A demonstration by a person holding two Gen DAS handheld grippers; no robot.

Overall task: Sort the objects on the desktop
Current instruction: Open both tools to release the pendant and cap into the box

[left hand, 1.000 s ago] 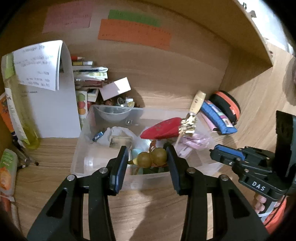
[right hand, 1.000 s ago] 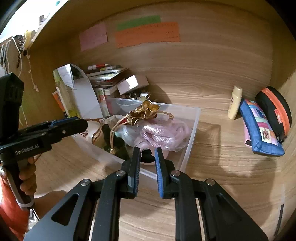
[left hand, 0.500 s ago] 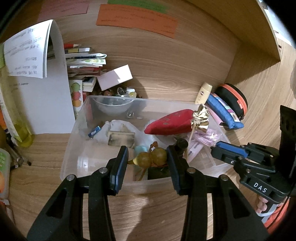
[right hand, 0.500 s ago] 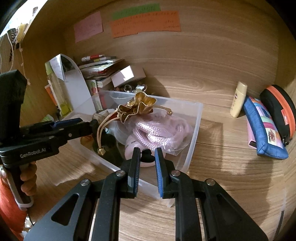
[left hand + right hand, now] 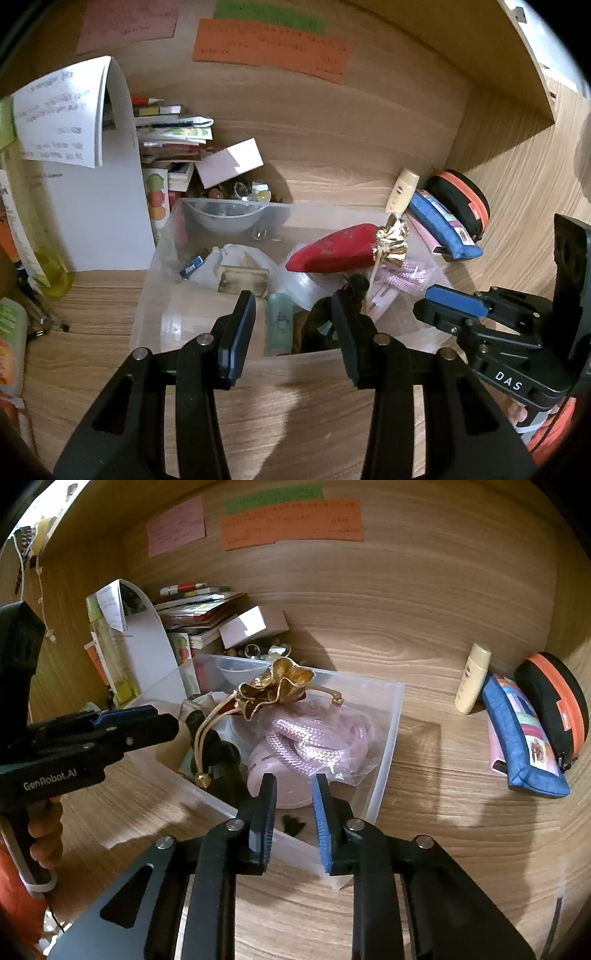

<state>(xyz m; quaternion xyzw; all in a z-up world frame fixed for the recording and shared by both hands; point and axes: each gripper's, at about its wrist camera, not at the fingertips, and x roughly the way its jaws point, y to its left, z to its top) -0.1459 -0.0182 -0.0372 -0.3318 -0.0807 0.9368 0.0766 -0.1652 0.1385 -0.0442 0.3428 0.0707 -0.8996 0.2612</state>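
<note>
**Loose things lie to the right, nearer our right hand**

Our right gripper (image 5: 293,786) hovers over the near wall of the clear bin (image 5: 391,716). Its jaws have just been opening; they stand a little apart and grip nothing. A small black piece (image 5: 293,825) lies in the bin just below them. Our left gripper (image 5: 291,306) is about half open and also holds nothing.

Outside the bin, a cream bottle (image 5: 472,679), a blue pouch (image 5: 524,738) and a round case (image 5: 554,701) remain at the far right, well apart from the bin. We judge these come next. The bottle stands upright, while the long axis of the pouch runs from near to far, so the right hand should reach for them.
</note>
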